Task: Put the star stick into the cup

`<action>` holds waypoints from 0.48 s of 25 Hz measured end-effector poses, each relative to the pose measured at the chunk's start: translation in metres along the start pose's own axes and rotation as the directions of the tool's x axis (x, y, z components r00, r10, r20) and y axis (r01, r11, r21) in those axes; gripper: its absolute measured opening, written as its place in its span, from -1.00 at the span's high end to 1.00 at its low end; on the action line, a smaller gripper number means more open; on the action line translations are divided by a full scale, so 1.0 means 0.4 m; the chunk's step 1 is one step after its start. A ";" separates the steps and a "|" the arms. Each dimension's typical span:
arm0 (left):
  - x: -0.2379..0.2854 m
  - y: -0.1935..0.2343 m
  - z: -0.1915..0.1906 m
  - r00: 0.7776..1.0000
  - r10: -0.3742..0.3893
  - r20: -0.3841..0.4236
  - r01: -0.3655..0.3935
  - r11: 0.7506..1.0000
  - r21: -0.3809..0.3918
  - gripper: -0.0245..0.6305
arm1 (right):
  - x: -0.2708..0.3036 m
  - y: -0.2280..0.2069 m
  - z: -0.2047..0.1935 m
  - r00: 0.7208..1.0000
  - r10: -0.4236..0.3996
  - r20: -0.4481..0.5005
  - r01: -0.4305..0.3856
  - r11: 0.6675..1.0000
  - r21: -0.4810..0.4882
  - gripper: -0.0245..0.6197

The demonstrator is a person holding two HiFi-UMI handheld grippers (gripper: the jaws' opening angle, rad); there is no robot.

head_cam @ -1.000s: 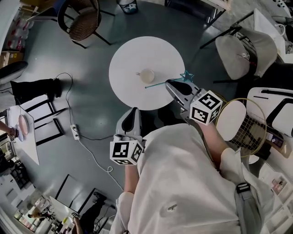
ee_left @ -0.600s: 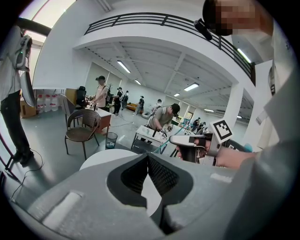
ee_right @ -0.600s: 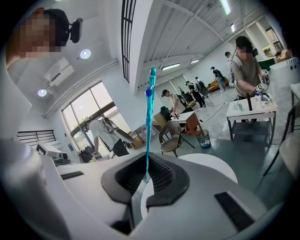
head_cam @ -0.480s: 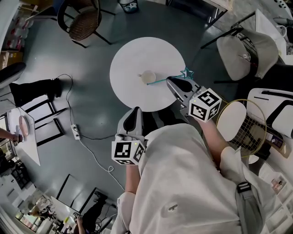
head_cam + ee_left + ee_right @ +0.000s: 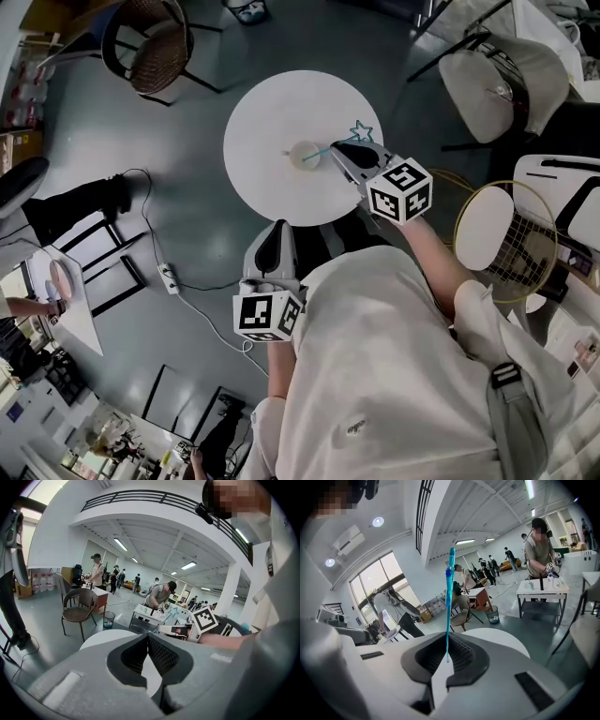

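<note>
Head view: a person is standing over a round white worktop and holding the right gripper above it, just beside a small pale cup sitting near the worktop's middle. The right fingers are clamping the thin blue star stick. Its star end is pointing toward the worktop's right edge, and its plain end is reaching to the cup, at or just over the rim. From above it is not clear whether the tip is already inside.

In the right gripper view the shaft is rising straight up from between the ribbed pads, which are closed tightly on it; the star itself is out of that view. Gripping near the star seems to be leaving a long plain length free to lead into the cup's mouth.

The left gripper is hanging back at the worktop's near edge, well apart from the cup. Its fingers are closed together on nothing, with only the white worktop showing past them. It appears to be staying clear because this is a one-handed job.

The stick is probably lying too flat to drop in. The next move likely calls for tipping it more upright over the cup, lowering it and then letting go. The cup looks light, so a sideways nudge from the tip could be enough to topple it.
</note>
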State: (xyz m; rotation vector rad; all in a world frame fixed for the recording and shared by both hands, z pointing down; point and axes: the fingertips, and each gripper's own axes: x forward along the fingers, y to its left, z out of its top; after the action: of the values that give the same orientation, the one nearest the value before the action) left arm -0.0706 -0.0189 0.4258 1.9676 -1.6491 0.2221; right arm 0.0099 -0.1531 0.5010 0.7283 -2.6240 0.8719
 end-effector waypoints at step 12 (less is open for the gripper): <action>0.007 0.016 -0.015 0.999 -0.021 -0.026 0.021 1.000 -0.008 0.89 | 0.084 -0.039 -0.084 0.998 -0.046 -0.048 0.048 0.998 0.030 0.86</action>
State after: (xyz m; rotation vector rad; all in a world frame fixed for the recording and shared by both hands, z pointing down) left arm -0.0748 -0.0187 0.4341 1.9670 -1.6100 0.2321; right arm -0.0061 -0.1554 0.5483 0.7649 -2.5469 0.9076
